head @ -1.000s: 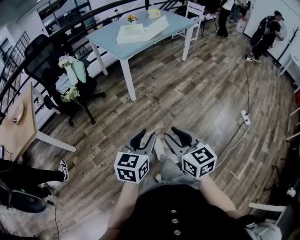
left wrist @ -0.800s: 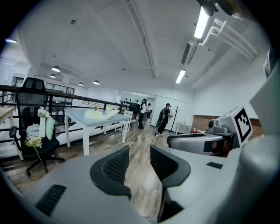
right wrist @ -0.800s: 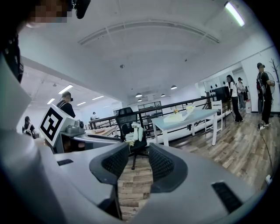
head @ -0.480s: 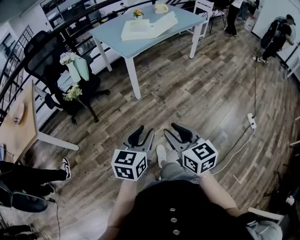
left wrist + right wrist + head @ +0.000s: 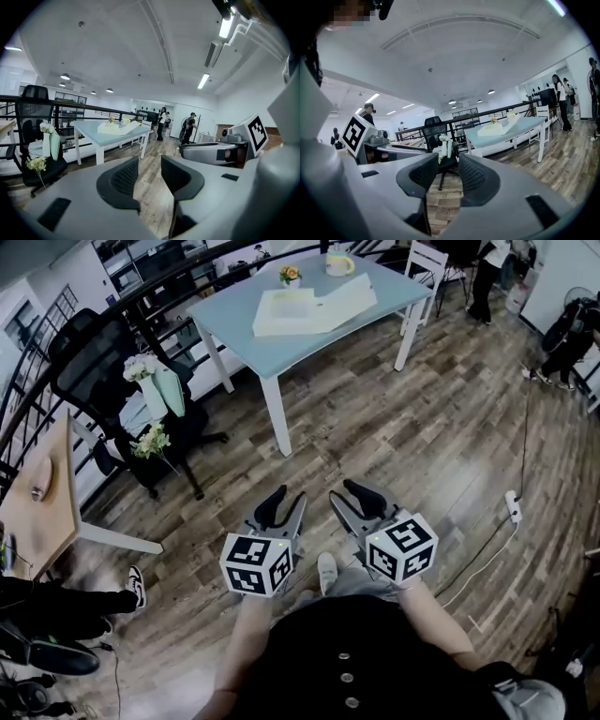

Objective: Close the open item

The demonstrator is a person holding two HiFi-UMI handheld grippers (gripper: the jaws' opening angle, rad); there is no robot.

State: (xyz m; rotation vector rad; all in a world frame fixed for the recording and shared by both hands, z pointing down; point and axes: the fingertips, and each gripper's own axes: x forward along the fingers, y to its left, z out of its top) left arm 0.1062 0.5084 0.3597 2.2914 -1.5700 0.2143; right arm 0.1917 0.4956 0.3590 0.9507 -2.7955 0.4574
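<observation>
An open white box lies on the light blue table far ahead, its lid flapped out to the right. The same box shows small in the left gripper view, and the box also appears in the right gripper view. I hold both grippers side by side in front of my body, well short of the table. My left gripper is open with only floor between its jaws. My right gripper is open and empty too.
A black office chair with flowers stands left of the table, beside a wooden desk. A white chair is behind the table. A power strip and its cable lie on the wood floor at right. People stand at far right.
The whole view has advanced toward the blue table, which now sits lower and closer in the head view. Both grippers keep the same pose in front of the body.
</observation>
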